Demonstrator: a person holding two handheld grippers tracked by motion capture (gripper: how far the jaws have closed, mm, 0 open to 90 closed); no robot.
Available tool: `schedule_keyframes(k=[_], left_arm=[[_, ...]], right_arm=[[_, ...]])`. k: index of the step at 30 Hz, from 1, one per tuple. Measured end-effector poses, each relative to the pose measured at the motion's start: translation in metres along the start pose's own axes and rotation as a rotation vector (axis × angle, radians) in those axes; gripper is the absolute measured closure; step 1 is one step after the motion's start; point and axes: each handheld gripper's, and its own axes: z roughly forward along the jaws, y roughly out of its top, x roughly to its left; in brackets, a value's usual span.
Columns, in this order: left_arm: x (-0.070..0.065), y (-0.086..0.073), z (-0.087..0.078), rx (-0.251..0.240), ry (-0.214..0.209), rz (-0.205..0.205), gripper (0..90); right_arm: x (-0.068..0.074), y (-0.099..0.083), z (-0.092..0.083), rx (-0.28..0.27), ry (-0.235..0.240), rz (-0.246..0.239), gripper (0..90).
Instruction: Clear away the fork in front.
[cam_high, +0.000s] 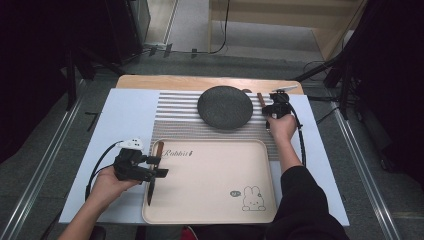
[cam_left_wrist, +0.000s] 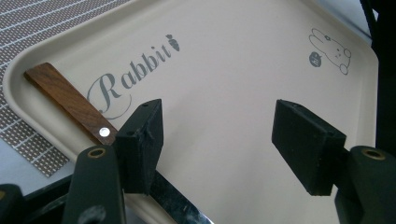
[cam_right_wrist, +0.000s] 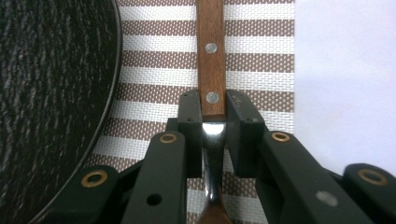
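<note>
A wooden-handled knife (cam_high: 159, 148) lies along the left rim of the beige rabbit tray (cam_high: 215, 180). My left gripper (cam_high: 156, 167) hovers over it, open. In the left gripper view the knife's handle (cam_left_wrist: 65, 100) runs under one jaw of the left gripper (cam_left_wrist: 217, 126), and nothing is between the pads above the tray (cam_left_wrist: 233, 60). My right gripper (cam_high: 271, 108) sits to the right of the dark round plate (cam_high: 225, 107). In the right gripper view the right gripper (cam_right_wrist: 214, 109) is shut on the lower end of a wooden-handled utensil (cam_right_wrist: 209, 46), beside the plate (cam_right_wrist: 51, 93). The utensil's head is hidden.
A striped placemat (cam_high: 175, 115) lies under the plate and the tray's far edge, on a white table cover (cam_high: 125, 115). The placemat (cam_right_wrist: 154, 60) shows beneath the utensil. Bare white cover lies to the left of the tray and to the right of the placemat.
</note>
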Motion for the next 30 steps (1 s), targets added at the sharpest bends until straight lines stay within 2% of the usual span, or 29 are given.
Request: schedule_keyframes(k=[13, 17, 23, 30], left_arm=[[0.000, 0.001, -0.001, -0.019, 0.000, -0.008, 33.6], [0.000, 0.001, -0.001, -0.021, 0.001, -0.009, 33.5], [0.000, 0.001, -0.001, -0.022, 0.002, -0.012, 33.5], [0.000, 0.001, -0.001, -0.030, 0.006, -0.016, 33.5]], right_arm=[[-0.013, 0.012, -0.035, -0.018, 0.092, 0.000, 76.3], [-0.010, 0.013, -0.043, -0.023, 0.118, -0.016, 76.2], [-0.007, 0.012, -0.055, -0.045, 0.199, -0.037, 76.2], [-0.003, 0.010, -0.070, -0.057, 0.224, -0.085, 76.2]])
